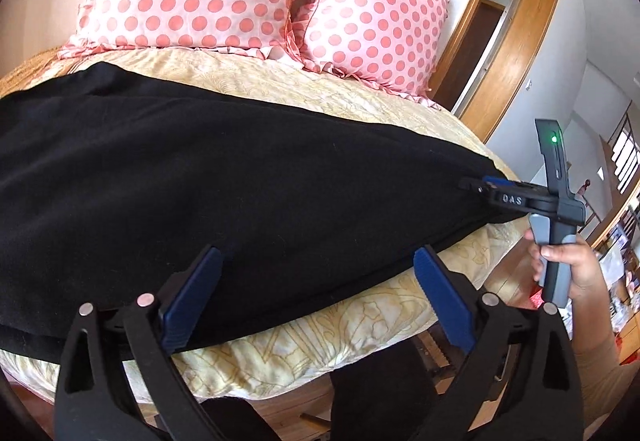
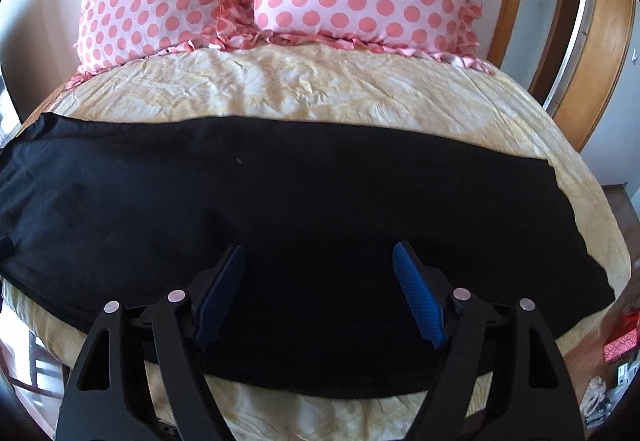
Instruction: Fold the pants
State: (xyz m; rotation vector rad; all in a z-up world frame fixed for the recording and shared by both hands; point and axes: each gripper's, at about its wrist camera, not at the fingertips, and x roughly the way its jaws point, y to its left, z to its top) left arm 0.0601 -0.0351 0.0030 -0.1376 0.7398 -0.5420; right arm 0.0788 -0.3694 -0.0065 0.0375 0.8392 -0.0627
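The left gripper [image 1: 316, 281] is held wide open and empty over the near hem, the right gripper [image 2: 320, 293] likewise spread and empty, while ahead the black pants [image 2: 280, 201] lie flat across the bed [image 2: 320, 89], seemingly halved lengthwise, crosswise folds judged outstanding.

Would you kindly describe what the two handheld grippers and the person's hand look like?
Each gripper has black triangular cut-out arms, silver pivot pins and ribbed blue fingers. The right gripper bears raised "DAS" lettering, a grey-and-black handle and a green light. The right hand is bare, with a beige sleeve.
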